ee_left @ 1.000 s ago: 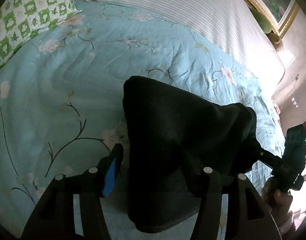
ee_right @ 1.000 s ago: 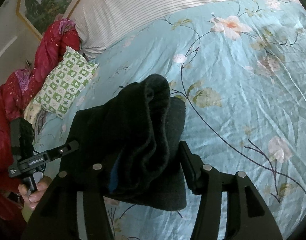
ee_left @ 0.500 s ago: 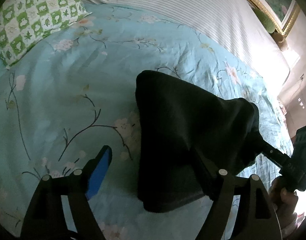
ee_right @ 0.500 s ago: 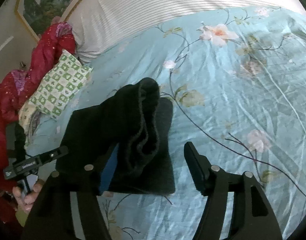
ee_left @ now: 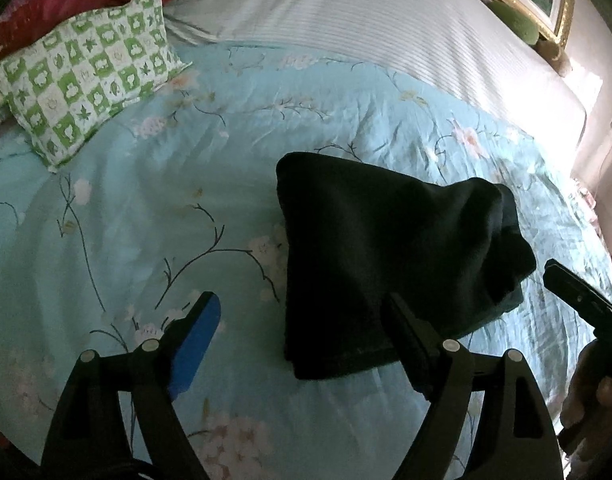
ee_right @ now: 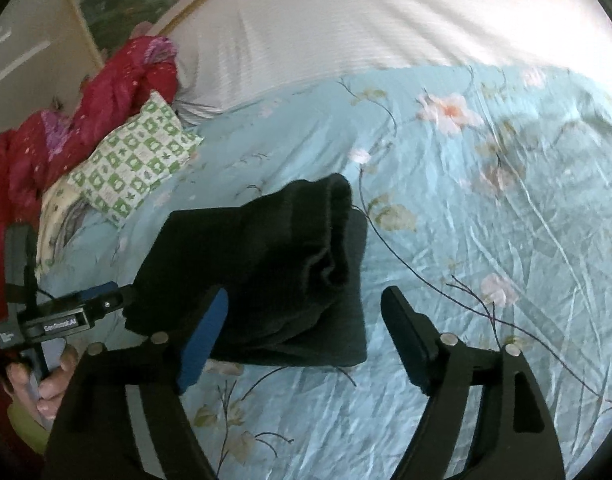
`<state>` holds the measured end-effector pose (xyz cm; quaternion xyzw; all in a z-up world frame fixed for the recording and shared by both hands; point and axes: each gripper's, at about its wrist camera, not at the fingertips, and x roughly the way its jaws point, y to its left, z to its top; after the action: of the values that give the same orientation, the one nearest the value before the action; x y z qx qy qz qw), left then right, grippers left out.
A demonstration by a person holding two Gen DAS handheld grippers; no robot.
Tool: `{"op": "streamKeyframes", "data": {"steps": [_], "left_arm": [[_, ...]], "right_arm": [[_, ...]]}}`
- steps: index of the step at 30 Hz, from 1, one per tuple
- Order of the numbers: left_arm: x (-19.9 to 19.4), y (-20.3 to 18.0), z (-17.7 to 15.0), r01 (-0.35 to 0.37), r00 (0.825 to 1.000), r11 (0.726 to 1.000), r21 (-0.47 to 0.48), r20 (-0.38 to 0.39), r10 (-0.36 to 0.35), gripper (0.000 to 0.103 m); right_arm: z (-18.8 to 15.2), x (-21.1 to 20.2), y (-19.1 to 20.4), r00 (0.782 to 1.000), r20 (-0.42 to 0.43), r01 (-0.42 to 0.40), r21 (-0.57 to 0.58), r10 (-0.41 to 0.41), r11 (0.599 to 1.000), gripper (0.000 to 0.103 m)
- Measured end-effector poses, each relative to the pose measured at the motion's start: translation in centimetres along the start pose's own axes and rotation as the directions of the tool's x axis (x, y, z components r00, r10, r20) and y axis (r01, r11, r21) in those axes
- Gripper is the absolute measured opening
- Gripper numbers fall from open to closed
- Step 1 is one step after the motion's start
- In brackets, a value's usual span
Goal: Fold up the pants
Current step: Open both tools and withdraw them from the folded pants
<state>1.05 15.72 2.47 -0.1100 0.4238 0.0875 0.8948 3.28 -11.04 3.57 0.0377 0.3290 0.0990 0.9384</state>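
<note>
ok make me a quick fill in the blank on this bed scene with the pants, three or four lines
1. The folded pants are ____ in colour.
2. They lie on a light blue bedspread printed with ____.
3. The checked pillow is white and ____.
4. The jaws of the left gripper and the right gripper are opening, and they grip ____.

Missing words: black; flowers; green; nothing

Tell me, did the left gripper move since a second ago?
Yes. The left gripper backed away from the black pants, jaws opening, nothing between them; the green checked pillow now shows more fully.
</note>
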Motion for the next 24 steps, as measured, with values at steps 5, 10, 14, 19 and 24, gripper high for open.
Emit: {"op": "streamKeyframes", "data": {"steps": [5,10,14,19,24], "left_arm": [[-0.8,-0.4,-0.7,-0.025,0.999,1.0,0.004,0.02,0.025,0.084],[-2.1,-0.9,-1.0,-0.055,0.997,0.998,0.025,0.062,0.053,0.084],[-2.5,-1.6,-1.3,-0.062,0.995,0.997,0.054,0.075,0.058,0.084],[-2.6,-2.1,-1.7,-0.061,0.995,0.996,0.07,0.088,0.054,0.084],[-2.5,-2.4,-1.9,-0.063,0.994,0.995,0.078,0.093,0.056,0.085]], "right_arm": [[-0.4,-0.6,1.9,1.0,0.023,-0.001,-0.095,0.003,0.995,0.088],[-0.6,-0.7,2.9,1.0,0.026,-0.002,-0.137,0.006,0.991,0.089],[-0.8,-0.5,3.4,1.0,0.019,-0.007,-0.152,0.01,0.988,0.091],[-1.3,-0.5,4.1,1.0,0.026,-0.002,-0.178,0.006,0.984,0.092],[-1.6,-0.3,4.7,1.0,0.027,0.003,-0.194,0.002,0.981,0.094]]}}
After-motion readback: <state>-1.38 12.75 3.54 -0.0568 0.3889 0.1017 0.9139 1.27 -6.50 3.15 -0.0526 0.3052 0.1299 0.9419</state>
